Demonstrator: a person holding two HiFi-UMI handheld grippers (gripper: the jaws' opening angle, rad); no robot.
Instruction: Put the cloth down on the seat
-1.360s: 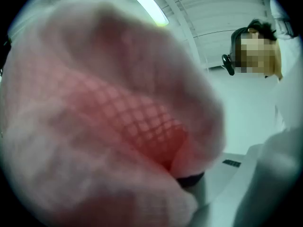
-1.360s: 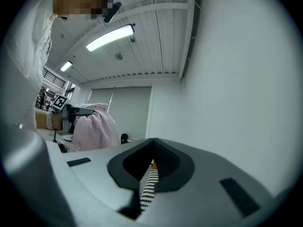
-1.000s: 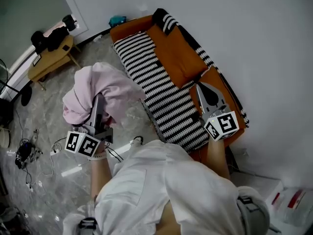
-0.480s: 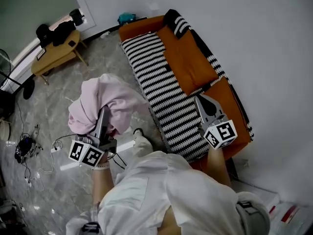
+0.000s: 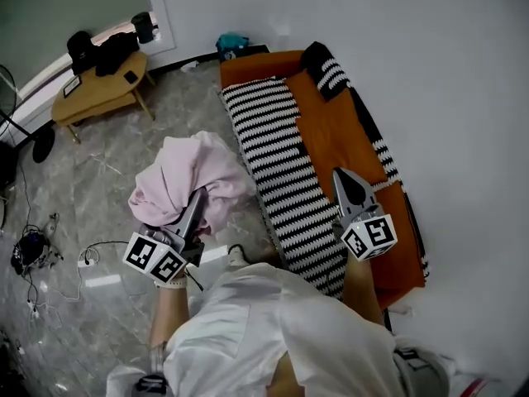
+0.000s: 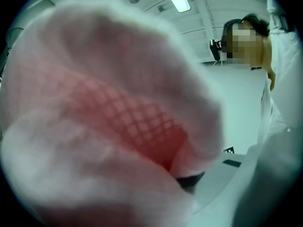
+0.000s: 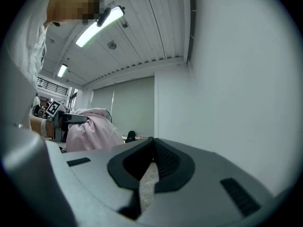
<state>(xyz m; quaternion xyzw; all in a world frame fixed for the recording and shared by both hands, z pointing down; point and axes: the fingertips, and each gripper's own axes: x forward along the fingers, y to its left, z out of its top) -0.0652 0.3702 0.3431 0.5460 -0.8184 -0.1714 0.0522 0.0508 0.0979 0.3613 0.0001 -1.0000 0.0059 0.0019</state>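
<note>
Pink crumpled cloth [image 5: 186, 176]: clamped in left gripper [image 5: 199, 198] jaws, above grey floor [image 5: 91, 197] beside black-and-white striped sofa seat [image 5: 273, 155] (right gripper [image 5: 341, 177] jaws closed, empty).

Pale pink cloth [image 5: 186, 176] against a grey marbled floor [image 5: 99, 188]; at two o'clock, an orange sofa [image 5: 339, 139], its seat cover [image 5: 277, 164] striped black and white, before a white wall [image 5: 455, 56].

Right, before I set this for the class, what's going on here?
A person stands by an orange sofa with a black-and-white striped seat cover, holding tongs in each hand. The left tongs grip a bunched pale pink cloth, held up over the grey marble floor beside the sofa. The right tongs are shut and empty, over the sofa. The cloth is not yet on the seat.
</note>
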